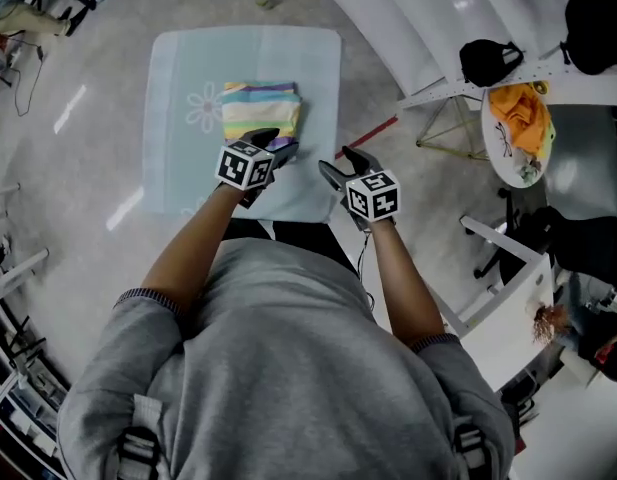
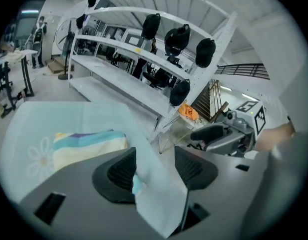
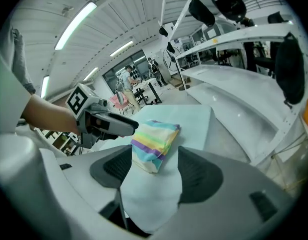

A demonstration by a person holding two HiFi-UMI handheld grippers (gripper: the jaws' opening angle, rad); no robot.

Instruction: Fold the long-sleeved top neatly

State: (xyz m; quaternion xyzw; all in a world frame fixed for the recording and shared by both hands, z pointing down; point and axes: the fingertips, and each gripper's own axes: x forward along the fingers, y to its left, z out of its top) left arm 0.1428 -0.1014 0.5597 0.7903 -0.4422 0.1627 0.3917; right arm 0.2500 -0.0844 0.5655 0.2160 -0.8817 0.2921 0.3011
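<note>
Striped cloth top (image 1: 260, 108): likely soft, light; folded on pale blue mat (image 1: 178, 88).
Hold: best by thick edge.
Left gripper (image 2: 154, 170), right gripper (image 3: 154, 173): wide, empty.

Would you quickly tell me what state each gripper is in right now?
Left gripper: open, holding nothing.
Right gripper: open, holding nothing.

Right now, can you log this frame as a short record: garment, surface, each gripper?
top: folded into a striped bundle, lying on the cloth
cloth: pale blue, spread flat under the top
left gripper: open, empty, by the top's near edge
right gripper: open, empty, clear of the top
</note>
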